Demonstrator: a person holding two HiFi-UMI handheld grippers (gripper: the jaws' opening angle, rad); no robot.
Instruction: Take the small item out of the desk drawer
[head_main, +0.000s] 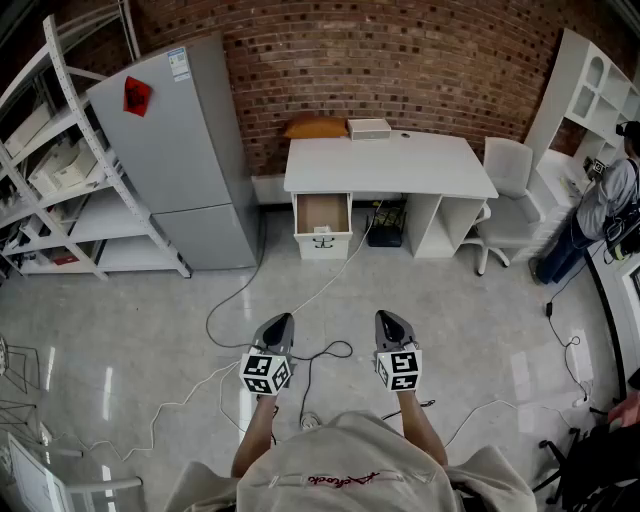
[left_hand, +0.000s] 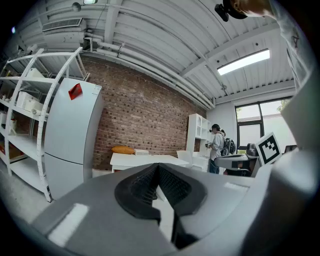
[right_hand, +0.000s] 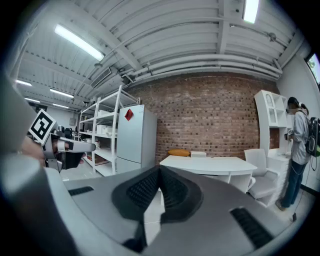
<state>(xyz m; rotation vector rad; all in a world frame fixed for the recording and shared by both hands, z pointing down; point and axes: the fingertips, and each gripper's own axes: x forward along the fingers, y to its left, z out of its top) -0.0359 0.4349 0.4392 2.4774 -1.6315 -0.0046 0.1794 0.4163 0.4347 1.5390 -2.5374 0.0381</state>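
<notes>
Standing well back from the open drawer (head_main: 322, 213), left gripper (head_main: 279, 322) and right gripper (head_main: 389, 318) jaws together and empty, the person risks tripping on the floor cables (head_main: 340, 345) walking in.

A desk (head_main: 400, 165) stands against the brick wall (head_main: 400, 60), its drawer (head_main: 322, 240) open under the left end; fridge (head_main: 175, 150) to its left, shelving (head_main: 70, 170) beyond, chair (head_main: 507, 195) at right

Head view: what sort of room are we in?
Probably a studio or lab dressed as a home office: a white desk with an open drawer against a brick wall, a grey fridge and metal shelving beside it, and cables trailing over the floor.
</notes>
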